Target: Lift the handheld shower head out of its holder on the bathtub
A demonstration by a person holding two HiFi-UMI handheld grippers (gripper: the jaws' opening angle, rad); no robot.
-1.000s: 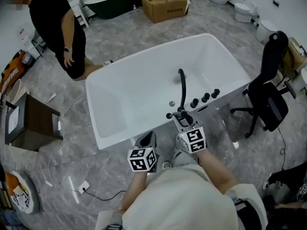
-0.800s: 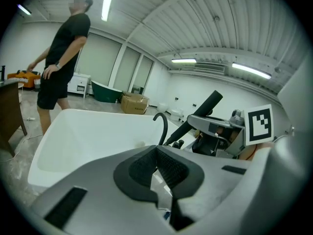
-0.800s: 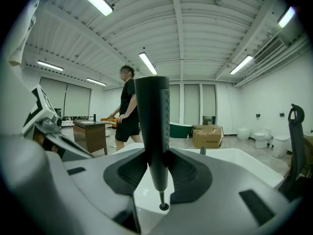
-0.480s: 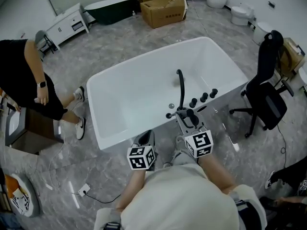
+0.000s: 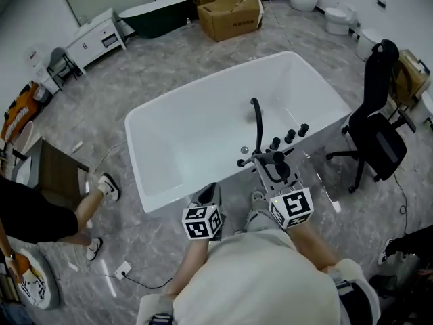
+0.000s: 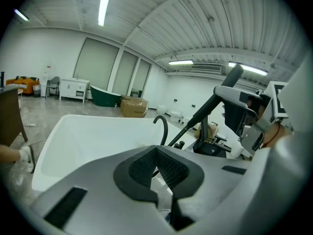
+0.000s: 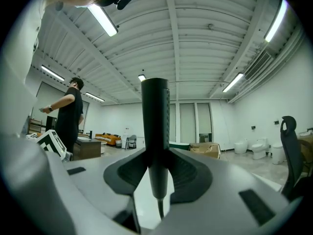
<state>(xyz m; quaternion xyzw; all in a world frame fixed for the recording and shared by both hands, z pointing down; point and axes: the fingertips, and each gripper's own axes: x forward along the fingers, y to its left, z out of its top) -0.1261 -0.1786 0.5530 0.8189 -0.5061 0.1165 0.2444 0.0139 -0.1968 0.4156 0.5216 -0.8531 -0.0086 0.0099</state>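
The white bathtub [image 5: 162,141] stands in the middle of the head view, with a black curved spout [image 5: 256,122] and three black knobs [image 5: 289,136] on its near rim. My right gripper [image 5: 269,166] is shut on the black shower head [image 5: 279,161] and holds it above that rim. In the right gripper view the handle [image 7: 155,131] stands upright between the pads [image 7: 186,173]. From the left gripper view the shower head [image 6: 229,84] hangs high at the right, its hose [image 6: 190,124] trailing down. My left gripper [image 5: 208,196] waits at the tub's near side, pads together [image 6: 157,153], holding nothing.
A black office chair [image 5: 379,127] stands right of the tub. A person in black [image 5: 40,215] walks at the lower left beside a dark cabinet [image 5: 57,175]. A cardboard box [image 5: 230,5], a dark green tub [image 5: 155,9] and toilets [image 5: 336,17] line the back. A cable [image 5: 125,271] lies on the floor.
My right gripper has risen with the shower head, away from the tub rim. The person in black has walked from the upper left to the lower left. My left gripper has barely moved.
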